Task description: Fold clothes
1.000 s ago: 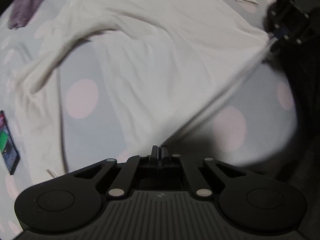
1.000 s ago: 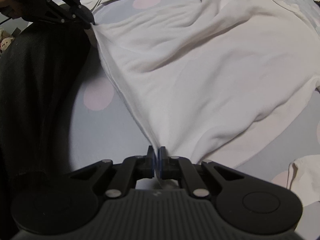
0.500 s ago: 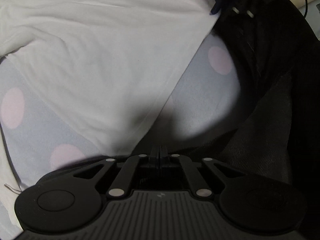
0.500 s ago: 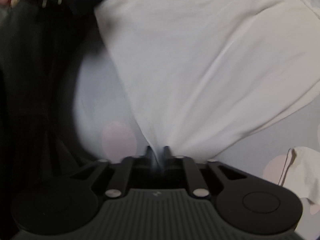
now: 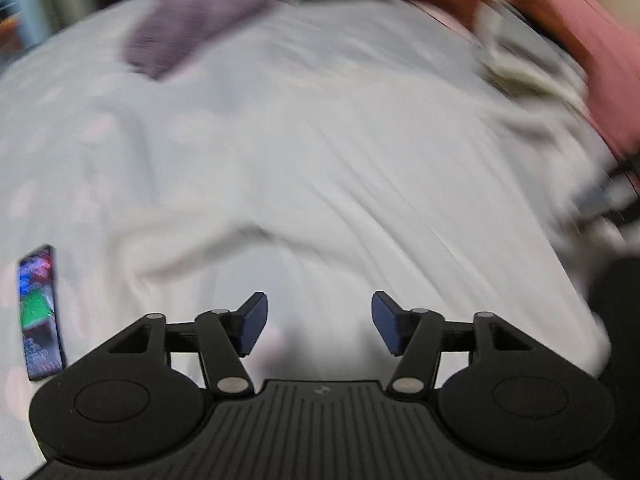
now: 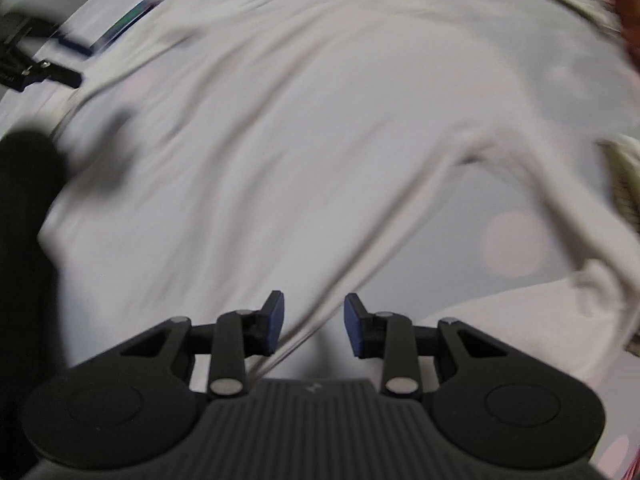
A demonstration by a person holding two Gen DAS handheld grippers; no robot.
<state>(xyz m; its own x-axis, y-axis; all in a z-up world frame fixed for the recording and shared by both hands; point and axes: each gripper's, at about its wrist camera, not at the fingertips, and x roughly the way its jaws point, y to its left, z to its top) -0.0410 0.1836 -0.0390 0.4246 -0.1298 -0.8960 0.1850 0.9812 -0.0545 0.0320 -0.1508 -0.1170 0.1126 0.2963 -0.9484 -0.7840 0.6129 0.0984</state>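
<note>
A white long-sleeved garment [image 5: 340,168] lies spread over the bed, blurred by motion in both views. My left gripper [image 5: 319,322] hovers above its near edge with the jaws wide apart and nothing between them. The same white garment [image 6: 300,140] fills the right wrist view, one sleeve [image 6: 516,184] trailing to the right. My right gripper [image 6: 314,326] is open too, with a fold of the cloth's edge lying under the gap, not pinched. The left gripper [image 6: 36,64] shows as a dark shape at the far left of that view.
A phone [image 5: 40,312] with a lit screen lies on the spotted bedsheet [image 6: 516,248] at the left. A purple garment [image 5: 192,16] sits at the far side of the bed. More pale clothes [image 5: 528,60] and a pink pillow [image 5: 592,40] lie at the right. A dark trouser leg [image 6: 24,260] stands at the near left.
Both grippers were shut on the white garment's hem half a second ago and are now open; the garment has dropped flat onto the bed. Both cameras have swung up and forward.
</note>
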